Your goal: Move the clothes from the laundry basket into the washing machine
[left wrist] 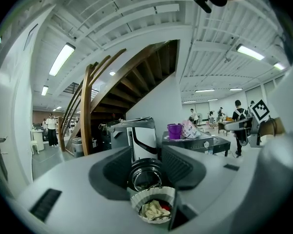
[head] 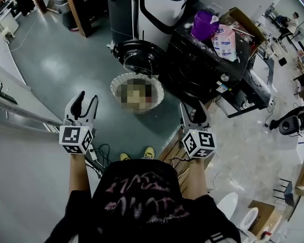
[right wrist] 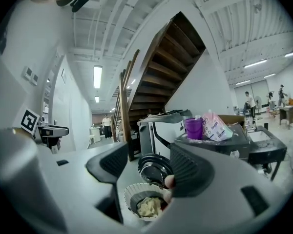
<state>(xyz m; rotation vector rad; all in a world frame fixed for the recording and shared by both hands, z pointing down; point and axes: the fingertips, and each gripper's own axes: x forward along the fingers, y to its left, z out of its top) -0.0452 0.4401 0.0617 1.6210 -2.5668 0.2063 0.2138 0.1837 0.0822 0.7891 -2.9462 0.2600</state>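
**Both jaws spread, basket full, nothing lifted yet**

My left hand-held gripper [head: 87, 101] is spread and empty. Its own view shows the two dark pads apart, with only the floor scene between them. The right hand-held gripper [head: 193, 110] stands the same way, open with nothing pinched. I hold both roughly level in front of my body, one to each side of the line to the load. I judge that to be a ready stance before reaching down, with the jaws wide enough to take a bunch of cloth.

The white laundry basket [head: 114, 85] stands on the floor straight ahead. The clothes [left wrist: 154, 209] lie inside it, a cream piece on top and a bit of red beside it, so none of the load has gone over. Just behind the basket, the round dark door [head: 138, 55] of the washing machine [head: 157, 11] hangs open. The basket probably sits this close to the door to keep each carry short.

To the right of the machine, a black desk [head: 202, 59] carries a purple container [head: 205, 24] and a pink-and-white bag [head: 225, 40], probably washing supplies kept within reach.

As for writing, the bag has blue print, but it is too small for me to read. The cubes on the grippers bear only square black-and-white markers.
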